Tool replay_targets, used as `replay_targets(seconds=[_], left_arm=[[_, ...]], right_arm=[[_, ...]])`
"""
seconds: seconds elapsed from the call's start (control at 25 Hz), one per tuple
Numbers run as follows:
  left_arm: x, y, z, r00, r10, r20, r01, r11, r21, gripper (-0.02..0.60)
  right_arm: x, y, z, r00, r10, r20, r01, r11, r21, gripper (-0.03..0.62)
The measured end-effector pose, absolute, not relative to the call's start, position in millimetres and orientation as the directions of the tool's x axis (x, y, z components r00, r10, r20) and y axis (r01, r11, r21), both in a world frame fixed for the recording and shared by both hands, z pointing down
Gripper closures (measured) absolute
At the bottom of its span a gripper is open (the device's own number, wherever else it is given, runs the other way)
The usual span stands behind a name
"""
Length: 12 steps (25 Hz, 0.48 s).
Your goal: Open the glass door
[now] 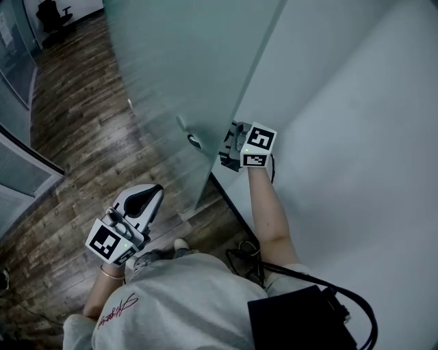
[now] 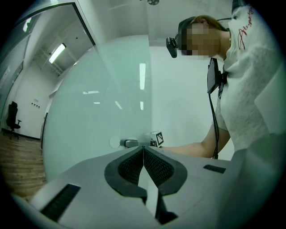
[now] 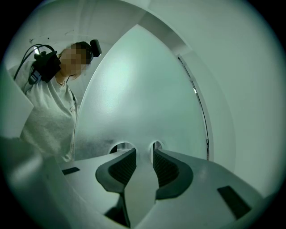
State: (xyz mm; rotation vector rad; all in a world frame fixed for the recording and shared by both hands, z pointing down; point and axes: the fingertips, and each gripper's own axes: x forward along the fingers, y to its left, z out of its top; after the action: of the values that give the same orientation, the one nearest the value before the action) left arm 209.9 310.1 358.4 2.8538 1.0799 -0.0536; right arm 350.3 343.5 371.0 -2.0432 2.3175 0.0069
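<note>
Wood floor (image 1: 82,137), upright frosted glass door (image 1: 185,61) ajar, lever handle (image 1: 194,141) level

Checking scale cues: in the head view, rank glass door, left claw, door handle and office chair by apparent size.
Glass door
Left claw, enlarged by nearness
Then office chair and door handle, too alike to rank

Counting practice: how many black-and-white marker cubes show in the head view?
2 black-and-white marker cubes: one lower left over wooden floor, one at the frosted glass door's edge.
</note>
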Motion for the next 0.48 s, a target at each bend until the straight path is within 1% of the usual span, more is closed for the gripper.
replay_targets(seconds=[0.12, 0.48], left_arm=[[199.1, 300.0, 356.0, 0.752, 0.656, -0.057, 0.659, -0.749, 0.07, 0.565], [185.7, 271.6, 360.6, 0.768, 0.637, -0.058, 0.64, -0.765, 0.073, 0.565]], right_arm=[[348.0, 343.9, 366.2, -0.126, -0.992, -0.027, -0.992, 0.127, -0.027, 0.468], [349.0, 345.7, 366.9, -0.16, -0.986, -0.044, -0.985, 0.163, -0.062, 0.468]])
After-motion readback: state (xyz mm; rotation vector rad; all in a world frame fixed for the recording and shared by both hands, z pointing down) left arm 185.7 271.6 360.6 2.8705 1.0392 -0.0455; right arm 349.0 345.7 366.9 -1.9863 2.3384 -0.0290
